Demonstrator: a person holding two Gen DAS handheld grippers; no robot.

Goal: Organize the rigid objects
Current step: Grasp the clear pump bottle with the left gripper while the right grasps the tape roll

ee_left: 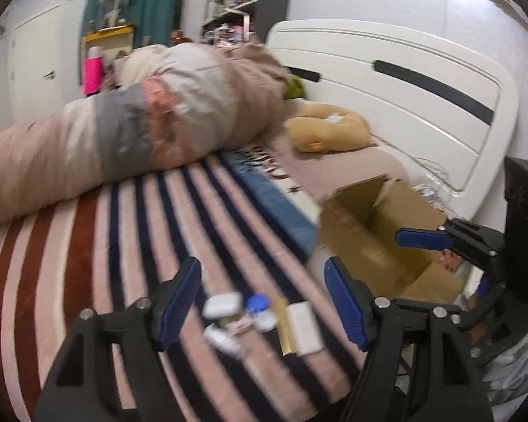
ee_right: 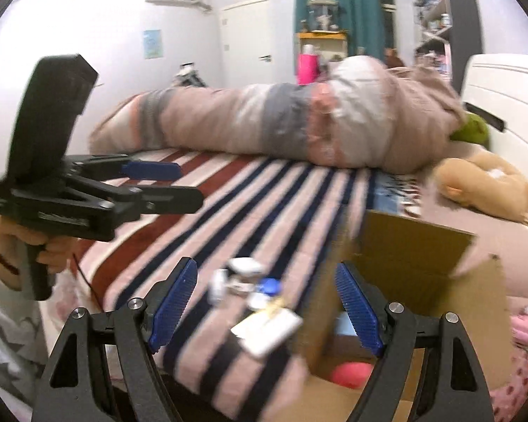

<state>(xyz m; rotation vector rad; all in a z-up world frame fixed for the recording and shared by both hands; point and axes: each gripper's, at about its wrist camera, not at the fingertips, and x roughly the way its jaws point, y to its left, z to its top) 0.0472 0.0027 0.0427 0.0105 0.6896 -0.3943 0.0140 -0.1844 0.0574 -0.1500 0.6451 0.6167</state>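
Striped blanket [ee_left: 88, 263] on the bed, small white items [ee_left: 260, 320] clustered at 6 o'clock, just left of an open cardboard box [ee_left: 380, 232] at 4 o'clock. Left tool [ee_left: 262, 299] released, above the items. Right tool [ee_right: 267, 302] released too, over items and box edge.

One cardboard box [ee_right: 415, 246], two plush toys [ee_right: 482, 183].
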